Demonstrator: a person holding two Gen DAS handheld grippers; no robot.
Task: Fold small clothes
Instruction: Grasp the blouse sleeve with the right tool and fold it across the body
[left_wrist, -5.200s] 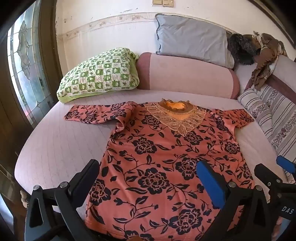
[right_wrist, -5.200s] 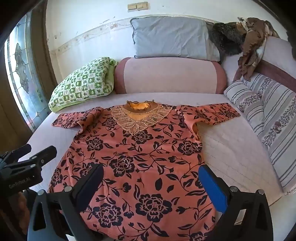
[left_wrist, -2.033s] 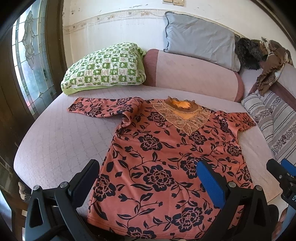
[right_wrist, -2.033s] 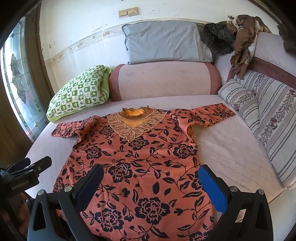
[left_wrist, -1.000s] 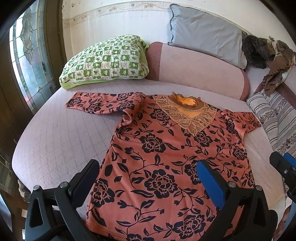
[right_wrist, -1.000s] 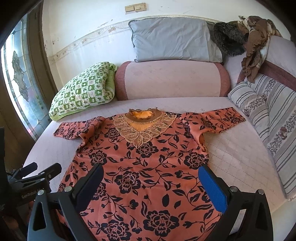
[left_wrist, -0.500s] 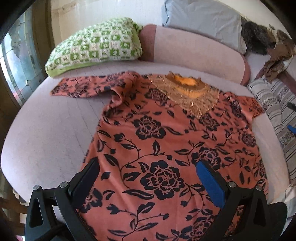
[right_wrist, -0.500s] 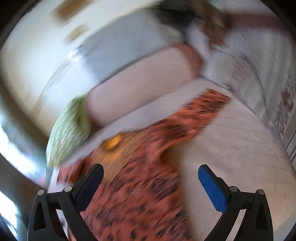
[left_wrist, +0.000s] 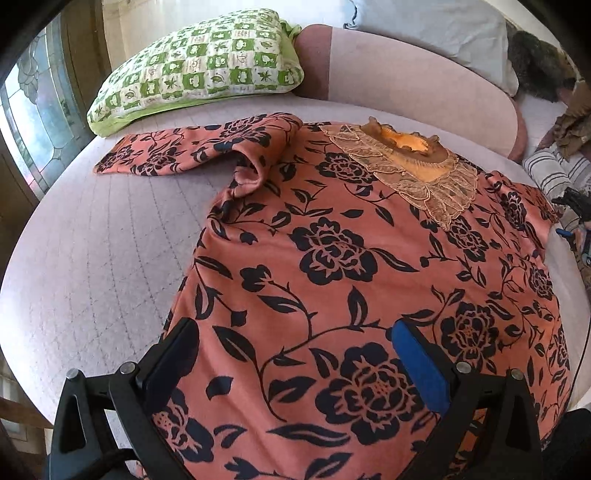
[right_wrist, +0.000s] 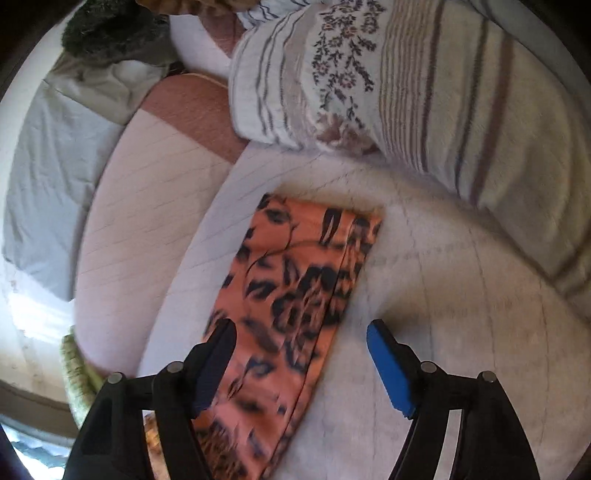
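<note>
An orange blouse (left_wrist: 332, 258) with black flowers and a lace collar (left_wrist: 417, 162) lies spread flat, front up, on the pink quilted bed (left_wrist: 92, 258). Its left sleeve (left_wrist: 184, 151) stretches out sideways. My left gripper (left_wrist: 291, 339) hangs open low over the blouse's lower left part and holds nothing. In the right wrist view, the right sleeve (right_wrist: 295, 280) lies flat on the bed. My right gripper (right_wrist: 301, 328) is rolled over it, its jaws closing. The sleeve lies under and between the fingers, and the pads do not press it. That gripper shows small at the left wrist view's right edge (left_wrist: 574, 218).
A green checked pillow (left_wrist: 199, 62), a pink bolster (left_wrist: 406, 74) and a grey pillow (left_wrist: 424, 26) line the back. A striped pillow (right_wrist: 406, 92) lies close beyond the right sleeve. A stained-glass window (left_wrist: 33, 110) is at the left. Dark clothes (right_wrist: 110, 29) are heaped in the far corner.
The right gripper swung fast to the right, rolled and dropped over the right sleeve, with its jaws narrower. The left gripper sank closer to the blouse.
</note>
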